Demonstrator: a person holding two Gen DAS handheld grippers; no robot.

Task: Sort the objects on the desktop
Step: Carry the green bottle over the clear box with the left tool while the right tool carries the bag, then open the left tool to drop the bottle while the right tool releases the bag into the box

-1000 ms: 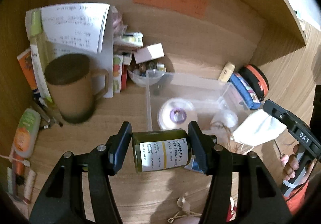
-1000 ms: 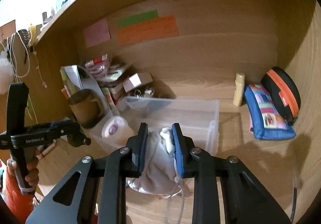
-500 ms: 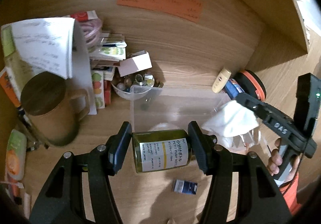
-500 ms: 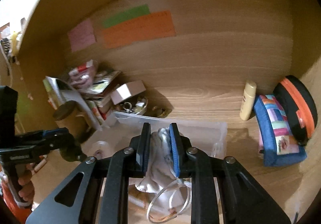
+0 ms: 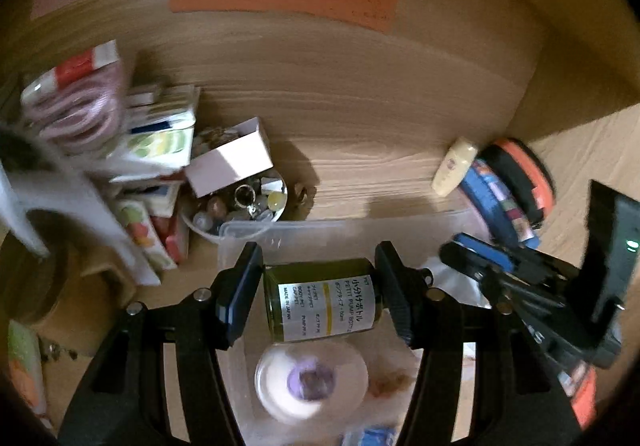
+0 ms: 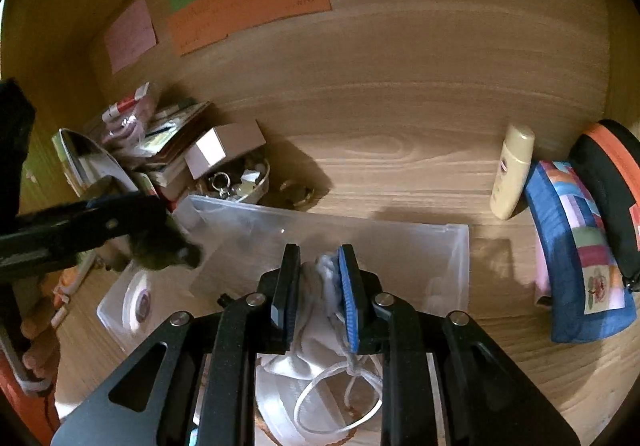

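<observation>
Nearest us, our left gripper (image 5: pixel 319 296) clamps a small dark green glass bottle with a white printed label (image 5: pixel 322 300) sideways between its pads, directly above the clear plastic storage bin (image 6: pixel 460 246). Our right gripper (image 6: pixel 319 284) is closed on a white drawstring cloth pouch (image 6: pixel 316 326), whose cord loops hang below the fingers, also over the bin. Inside the bin, beneath the bottle, lies a white tape roll with a purple core (image 5: pixel 311 380). Just behind the bin's far left corner sits a small bowl of trinkets (image 5: pixel 240 206) with a pale cardboard box (image 5: pixel 230 162) leaning on it. To the bin's far right, a cream squeeze tube (image 6: pixel 512 172) stands beside a blue patchwork pouch (image 6: pixel 576 258) and a black round case with orange trim (image 6: pixel 612 182).
</observation>
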